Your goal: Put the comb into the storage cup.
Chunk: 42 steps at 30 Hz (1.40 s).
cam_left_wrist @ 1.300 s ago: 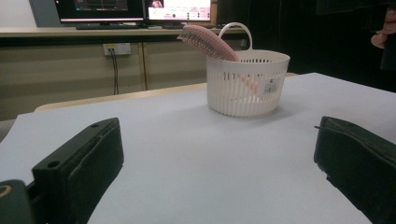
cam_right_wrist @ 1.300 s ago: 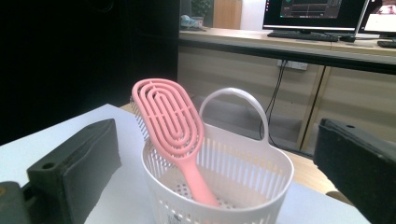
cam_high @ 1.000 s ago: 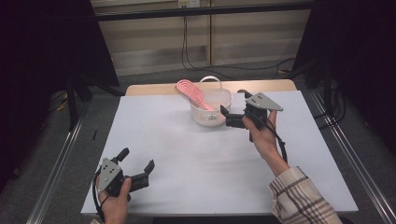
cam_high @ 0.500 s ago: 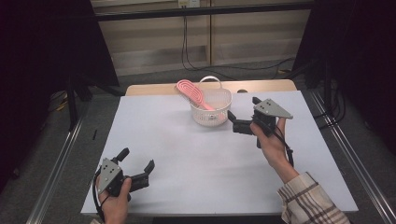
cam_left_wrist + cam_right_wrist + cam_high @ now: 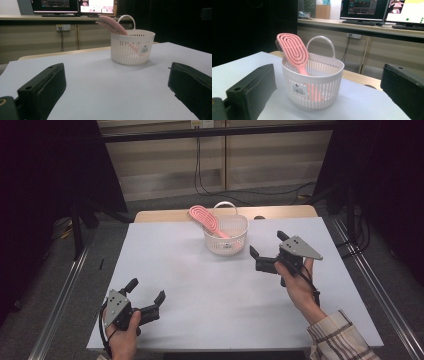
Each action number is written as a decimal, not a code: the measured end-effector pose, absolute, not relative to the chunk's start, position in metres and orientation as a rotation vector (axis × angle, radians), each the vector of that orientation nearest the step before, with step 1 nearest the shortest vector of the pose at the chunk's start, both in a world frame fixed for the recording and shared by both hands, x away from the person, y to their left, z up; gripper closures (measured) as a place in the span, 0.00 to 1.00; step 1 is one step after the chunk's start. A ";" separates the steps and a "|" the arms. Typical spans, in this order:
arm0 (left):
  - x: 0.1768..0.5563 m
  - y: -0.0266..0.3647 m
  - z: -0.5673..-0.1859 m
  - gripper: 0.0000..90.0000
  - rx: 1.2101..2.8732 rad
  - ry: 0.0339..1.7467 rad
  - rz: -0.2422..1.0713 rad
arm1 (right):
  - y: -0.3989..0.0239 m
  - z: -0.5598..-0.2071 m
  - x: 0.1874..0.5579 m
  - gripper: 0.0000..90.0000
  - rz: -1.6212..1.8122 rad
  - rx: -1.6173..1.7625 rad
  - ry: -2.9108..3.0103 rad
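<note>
- Right gripper (image 5: 266,254): over the last second it has drawn back from the white basket (image 5: 226,236). It stood at the basket's wall; now it is held off the table, apart from the basket, toward the person's side. Its fingers stand wide apart with nothing between them.
- Right gripper view: the basket (image 5: 313,82) sits centred ahead of the two spread fingers (image 5: 252,90), beyond their tips and touching neither.
- Hairbrush (image 5: 205,219): the pink brush stands handle-down inside the basket, its head leaning out over the rim on the side away from the right fingers. In the right gripper view its slotted back (image 5: 293,51) faces the camera. It lies in the same pose in all three high views.
- Left gripper (image 5: 147,301): it has stayed near the front edge of the table (image 5: 200,290), well apart from the basket. Its fingers (image 5: 42,87) are spread, with bare tabletop between them, and the basket (image 5: 132,46) is far ahead of their tips.
- Reading: an open, empty gripper backing away from a basket that already holds the brush suggests the placing is finished and the hand is retreating. Nothing further appears to be reached for.
</note>
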<state>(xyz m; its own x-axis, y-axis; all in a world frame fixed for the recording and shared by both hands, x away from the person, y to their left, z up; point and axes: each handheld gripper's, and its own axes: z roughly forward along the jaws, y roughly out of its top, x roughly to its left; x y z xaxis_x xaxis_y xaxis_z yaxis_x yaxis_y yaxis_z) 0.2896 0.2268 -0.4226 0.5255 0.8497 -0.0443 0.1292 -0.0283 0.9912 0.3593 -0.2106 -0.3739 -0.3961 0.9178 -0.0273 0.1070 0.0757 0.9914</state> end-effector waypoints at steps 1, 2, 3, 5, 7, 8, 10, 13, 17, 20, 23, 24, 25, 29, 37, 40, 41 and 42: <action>0.289 0.227 -0.423 0.02 1.510 0.881 0.719 | -0.212 -0.375 0.357 0.00 1.400 1.035 1.617; 0.289 0.227 -0.423 0.02 1.511 0.882 0.721 | -0.214 -0.375 0.355 0.00 1.401 1.033 1.618; 0.290 0.227 -0.423 0.02 1.510 0.884 0.721 | -0.215 -0.375 0.354 0.00 1.398 1.038 1.615; 0.289 0.227 -0.423 0.02 1.520 0.888 0.741 | -0.218 -0.377 0.350 0.00 1.391 1.036 1.609; 0.290 0.228 -0.423 0.02 1.525 0.897 0.740 | -0.222 -0.378 0.347 0.00 1.390 1.041 1.606; 0.290 0.228 -0.423 0.02 1.521 0.898 0.737 | -0.224 -0.378 0.346 0.00 1.384 1.039 1.602; 0.290 0.228 -0.423 0.02 1.522 0.893 0.739 | -0.228 -0.380 0.344 0.00 1.379 1.043 1.601; 0.289 0.228 -0.422 0.02 1.517 0.886 0.740 | -0.236 -0.385 0.340 0.00 1.362 1.056 1.597; 0.290 0.228 -0.423 0.02 1.516 0.891 0.737 | -0.245 -0.389 0.334 0.00 1.356 1.076 1.585; 0.289 0.228 -0.422 0.02 1.517 0.884 0.733 | -0.250 -0.389 0.328 0.00 1.357 1.076 1.576; 0.289 0.228 -0.422 0.02 1.509 0.890 0.731 | -0.254 -0.391 0.323 0.00 1.355 1.077 1.561; 0.289 0.228 -0.422 0.02 1.507 0.890 0.731 | -0.256 -0.392 0.322 0.00 1.350 1.080 1.563; 0.289 0.228 -0.422 0.02 1.508 0.890 0.732 | -0.257 -0.393 0.320 0.00 1.347 1.080 1.565; 0.289 0.228 -0.423 0.02 1.510 0.891 0.734 | -0.264 -0.395 0.313 0.00 1.335 1.084 1.559; 0.289 0.228 -0.422 0.02 1.513 0.890 0.735 | -0.276 -0.396 0.298 0.00 1.315 1.094 1.538; 0.289 0.228 -0.422 0.02 1.516 0.888 0.736 | -0.281 -0.397 0.293 0.00 1.308 1.101 1.524; 0.289 0.228 -0.422 0.02 1.513 0.889 0.735 | -0.283 -0.396 0.292 0.00 1.304 1.105 1.515; 0.289 0.228 -0.422 0.02 1.517 0.889 0.738 | -0.284 -0.396 0.291 0.00 1.303 1.104 1.511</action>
<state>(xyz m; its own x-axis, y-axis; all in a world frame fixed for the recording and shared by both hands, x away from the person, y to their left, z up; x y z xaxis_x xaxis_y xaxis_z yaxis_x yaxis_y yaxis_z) 0.2889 0.2282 -0.4223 0.5116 0.8587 -0.0304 0.1277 -0.0410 0.9910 0.2905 -0.2842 -0.3961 -0.2642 0.9634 -0.0457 0.0966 0.0736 0.9926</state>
